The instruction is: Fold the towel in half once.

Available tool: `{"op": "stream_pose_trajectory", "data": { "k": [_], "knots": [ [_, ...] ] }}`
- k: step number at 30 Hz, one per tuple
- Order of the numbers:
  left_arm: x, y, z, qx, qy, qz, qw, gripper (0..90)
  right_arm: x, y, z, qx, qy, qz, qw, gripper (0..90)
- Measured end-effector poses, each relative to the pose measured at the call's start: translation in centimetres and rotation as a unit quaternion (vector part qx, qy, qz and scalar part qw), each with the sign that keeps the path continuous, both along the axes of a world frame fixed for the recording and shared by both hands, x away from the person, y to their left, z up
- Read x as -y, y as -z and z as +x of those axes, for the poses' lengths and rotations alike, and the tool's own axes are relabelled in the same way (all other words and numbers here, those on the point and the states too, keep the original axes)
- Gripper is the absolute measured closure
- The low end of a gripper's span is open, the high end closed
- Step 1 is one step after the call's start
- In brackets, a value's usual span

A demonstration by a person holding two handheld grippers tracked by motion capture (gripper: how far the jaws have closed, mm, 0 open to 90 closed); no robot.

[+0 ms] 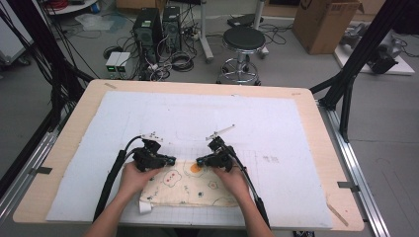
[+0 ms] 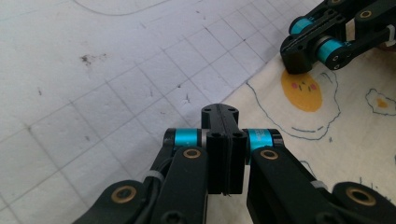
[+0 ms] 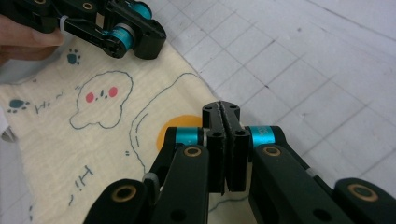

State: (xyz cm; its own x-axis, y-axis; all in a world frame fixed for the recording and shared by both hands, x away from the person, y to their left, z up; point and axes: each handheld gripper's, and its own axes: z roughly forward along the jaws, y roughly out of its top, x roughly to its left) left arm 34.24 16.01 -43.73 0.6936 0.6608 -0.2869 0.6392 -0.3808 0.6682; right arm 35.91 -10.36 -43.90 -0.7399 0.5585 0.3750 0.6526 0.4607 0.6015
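A cream cloth [image 1: 188, 186] printed with cartoon fried eggs and paw marks lies folded near the front of a white gridded mat [image 1: 276, 123]. My left gripper [image 1: 172, 160] is shut, its tip at the cloth's far edge on the left. My right gripper [image 1: 198, 161] is shut too, its tip by the orange yolk print at the same edge. In the left gripper view my left gripper [image 2: 219, 109] hangs over the cloth [image 2: 355, 135] border, with the right gripper [image 2: 295, 63] beyond. The right gripper view has my right gripper [image 3: 221, 108] above the cloth [image 3: 70, 154]. No cloth is visible between either pair of jaws.
The mat covers a wooden table [image 1: 316, 123]. A small white tag [image 1: 145, 207] sticks out at the cloth's near left corner. Behind the table stand a stool [image 1: 243, 39], computer towers [image 1: 148, 27] and a cardboard box [image 1: 323, 22]. Black frame posts flank both sides.
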Motion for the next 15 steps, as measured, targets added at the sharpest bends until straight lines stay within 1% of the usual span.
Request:
{"op": "stream_pose_trajectory", "data": {
  "k": [1, 3, 6, 10, 12, 13, 15],
  "knots": [
    [0.0, -0.1, -0.1, 0.004, 0.001, 0.006, 1.0, 89.6, 0.1, 0.0, 0.0, 0.001, 0.002, -0.003, 1.0, 89.6],
    [-0.1, -0.1, -0.1, 0.006, 0.001, 0.009, 0.9999, 89.6, 0.4, -0.2, 0.0, 0.001, 0.001, -0.01, 0.9999, 89.6],
    [-0.4, -0.2, -0.2, 0.006, 0.001, 0.014, 0.9999, 89.6, 0.9, -0.2, -0.1, -0.003, 0.004, -0.013, 0.9999, 89.6],
    [-0.7, -0.4, -0.4, 0.011, 0.002, 0.025, 0.9996, 89.5, 1.8, 0.0, -0.2, -0.007, 0.009, -0.002, 0.9999, 89.6],
    [-1.0, -0.4, -0.6, 0.016, 0.005, 0.034, 0.9993, 89.6, 2.4, 0.0, -0.3, -0.011, 0.014, 0.003, 0.9998, 89.6],
    [-1.1, -0.5, -0.7, 0.018, 0.003, 0.034, 0.9993, 89.6, 2.8, 0.1, -0.4, -0.013, 0.018, 0.007, 0.9997, 89.6],
    [-1.6, -0.4, -0.9, 0.024, -0.001, 0.034, 0.9991, 89.5, 3.4, 0.1, -0.5, -0.013, 0.023, 0.008, 0.9996, 89.6]
  ]
}}
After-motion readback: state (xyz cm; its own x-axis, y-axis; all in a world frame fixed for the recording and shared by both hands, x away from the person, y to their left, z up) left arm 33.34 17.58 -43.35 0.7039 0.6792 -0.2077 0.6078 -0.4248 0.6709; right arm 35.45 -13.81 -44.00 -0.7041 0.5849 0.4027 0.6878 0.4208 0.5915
